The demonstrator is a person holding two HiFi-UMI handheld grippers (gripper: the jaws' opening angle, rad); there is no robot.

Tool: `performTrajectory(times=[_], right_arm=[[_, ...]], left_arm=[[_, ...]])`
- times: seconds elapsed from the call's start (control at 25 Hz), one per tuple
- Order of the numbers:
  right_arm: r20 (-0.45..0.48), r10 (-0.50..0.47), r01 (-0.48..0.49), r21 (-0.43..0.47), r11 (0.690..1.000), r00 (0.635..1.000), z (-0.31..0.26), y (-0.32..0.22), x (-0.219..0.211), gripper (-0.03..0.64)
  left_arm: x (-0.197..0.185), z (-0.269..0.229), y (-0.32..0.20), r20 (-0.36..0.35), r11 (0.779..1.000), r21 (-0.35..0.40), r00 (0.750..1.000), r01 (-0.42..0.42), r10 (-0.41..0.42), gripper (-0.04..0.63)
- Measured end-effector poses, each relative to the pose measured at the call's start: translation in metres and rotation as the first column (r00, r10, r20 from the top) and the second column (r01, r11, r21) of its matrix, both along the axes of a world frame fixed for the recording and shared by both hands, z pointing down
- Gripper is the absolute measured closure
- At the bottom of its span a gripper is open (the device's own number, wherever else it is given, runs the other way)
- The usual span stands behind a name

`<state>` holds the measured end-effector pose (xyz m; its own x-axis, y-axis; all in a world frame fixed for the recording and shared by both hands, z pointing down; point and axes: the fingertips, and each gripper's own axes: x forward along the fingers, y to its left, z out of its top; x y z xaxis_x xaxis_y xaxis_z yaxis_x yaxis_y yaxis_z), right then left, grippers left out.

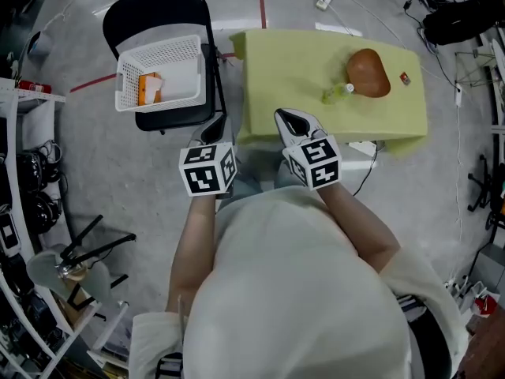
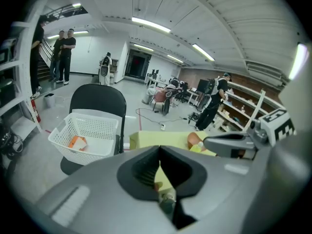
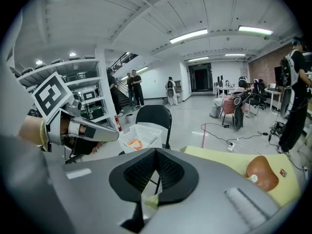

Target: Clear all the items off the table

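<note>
Shut and empty, left gripper (image 1: 215, 129) and right gripper (image 1: 293, 121) sit nearest. At one o'clock, brown glossy dish (image 1: 368, 72) looks rigid, light, slippery: pinch its rim.

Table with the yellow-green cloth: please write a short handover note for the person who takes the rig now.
Left gripper: fingers shut, empty. Right gripper: the same.
On the yellow-green cloth-covered table: brown rounded item, small pale green item beside it, small red item.
Done: orange item in the white plastic basket on the black folding chair.
Left: those three items.
</note>
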<state>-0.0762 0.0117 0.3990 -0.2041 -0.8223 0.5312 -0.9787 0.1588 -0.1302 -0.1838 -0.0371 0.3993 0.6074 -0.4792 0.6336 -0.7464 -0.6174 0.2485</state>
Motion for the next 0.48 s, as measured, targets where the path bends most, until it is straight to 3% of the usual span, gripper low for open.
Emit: performTrajectory(times=[0.48], right_arm=[[0.005,0.069,-0.069,-0.037,0.997,0.998,0.022,0.030,0.109,0.617]], left_arm=[[0.136,0.029,0.029,-0.014,0.986,-0.020,0.986,-0.166,0.166,0.585]])
